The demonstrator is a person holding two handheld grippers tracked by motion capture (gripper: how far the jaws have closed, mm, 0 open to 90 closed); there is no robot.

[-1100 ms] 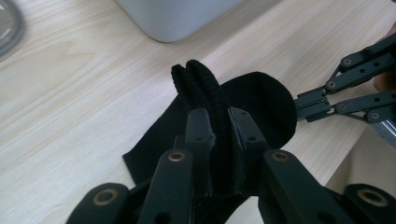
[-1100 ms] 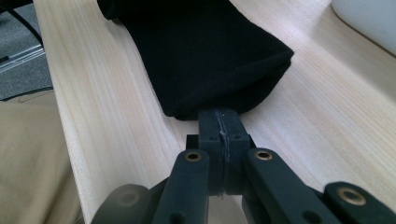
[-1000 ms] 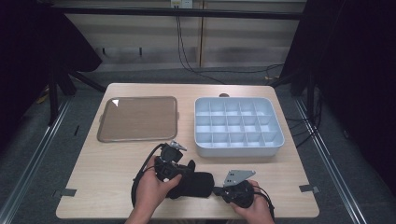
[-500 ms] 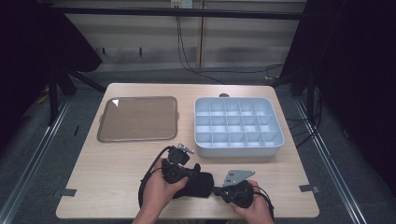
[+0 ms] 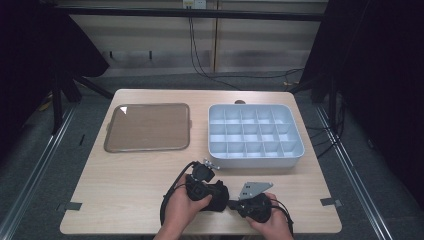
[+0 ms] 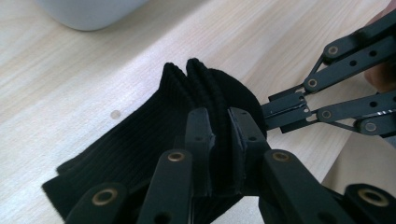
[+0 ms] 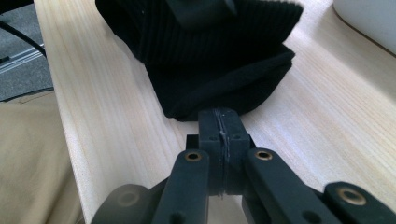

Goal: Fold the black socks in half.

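A black ribbed sock (image 6: 154, 135) lies bunched near the counter's (image 5: 125, 175) near edge. The left claw (image 6: 219, 140) pinches a fold of it, while the right claw (image 7: 219, 135) is pressed tight on its edge.

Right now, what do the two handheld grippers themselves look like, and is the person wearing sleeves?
Both are matte black. The left gripper has flat rectangular fingers on linkage bars with brass-coloured rivets; a black cable loops from it in the high view. The right gripper has matching bars and rivets, and carries a grey three-cornered plate on top. No sleeves are visible on the forearms; the hands are ungloved.
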